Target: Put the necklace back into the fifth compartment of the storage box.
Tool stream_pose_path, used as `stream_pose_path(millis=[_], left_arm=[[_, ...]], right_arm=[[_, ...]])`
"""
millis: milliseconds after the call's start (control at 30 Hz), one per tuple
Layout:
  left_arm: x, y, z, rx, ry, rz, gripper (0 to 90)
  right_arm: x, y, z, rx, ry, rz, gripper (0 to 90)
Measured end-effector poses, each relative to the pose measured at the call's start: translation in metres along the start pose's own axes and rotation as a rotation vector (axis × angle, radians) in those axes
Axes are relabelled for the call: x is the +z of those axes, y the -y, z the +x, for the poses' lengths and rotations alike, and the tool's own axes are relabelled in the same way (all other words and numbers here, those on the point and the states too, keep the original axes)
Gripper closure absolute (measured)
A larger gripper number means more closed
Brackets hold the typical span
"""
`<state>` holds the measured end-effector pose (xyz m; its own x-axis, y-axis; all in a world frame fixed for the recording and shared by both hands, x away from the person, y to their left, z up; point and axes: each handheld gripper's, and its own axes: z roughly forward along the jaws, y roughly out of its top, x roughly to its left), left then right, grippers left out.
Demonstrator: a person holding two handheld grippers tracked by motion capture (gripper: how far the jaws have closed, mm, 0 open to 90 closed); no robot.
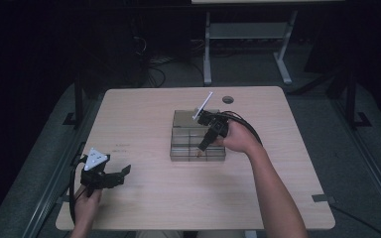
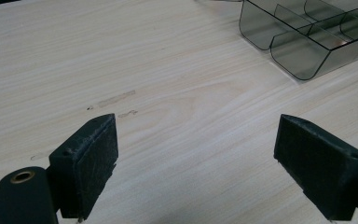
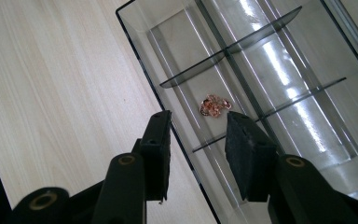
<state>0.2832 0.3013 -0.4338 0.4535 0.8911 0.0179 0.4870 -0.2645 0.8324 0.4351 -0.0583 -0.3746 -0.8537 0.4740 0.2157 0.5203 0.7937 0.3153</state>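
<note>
A smoked clear plastic organizer tray [image 1: 181, 119] with several compartments stands at the middle of the wooden table. A small copper-coloured tangle [image 3: 215, 105] lies on the floor of one compartment near the tray's front edge [image 1: 198, 154]. My right gripper [image 3: 198, 119] [image 1: 202, 147] points down over that compartment, its jaws open with nothing pressed between them; the copper piece lies just beyond the tips. My left gripper [image 1: 121, 173] [image 2: 198, 122] rests over bare table at the front left, jaws wide open and empty. The tray [image 2: 298, 51] shows at the upper right in the left gripper view.
A round cable hole [image 1: 227, 99] sits in the table near its far edge. A white desk frame [image 1: 207, 49] stands on the floor behind the table. Faint tape marks [image 2: 116, 99] lie on the wood ahead of the left gripper.
</note>
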Motion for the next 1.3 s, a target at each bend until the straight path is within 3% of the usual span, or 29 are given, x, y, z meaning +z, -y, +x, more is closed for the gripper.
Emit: stream_pose_path(millis=[800, 1300], left_arm=[[0.000, 0.000, -0.001, 0.001, -0.001, -0.003, 13.1], [0.000, 0.000, -0.001, 0.002, -0.004, -0.004, 13.1]], right_arm=[[-0.024, 0.032, 0.001, 0.021, -0.005, -0.037, 54.6], [-0.031, 0.051, 0.002, 0.026, 0.005, -0.054, 53.9]])
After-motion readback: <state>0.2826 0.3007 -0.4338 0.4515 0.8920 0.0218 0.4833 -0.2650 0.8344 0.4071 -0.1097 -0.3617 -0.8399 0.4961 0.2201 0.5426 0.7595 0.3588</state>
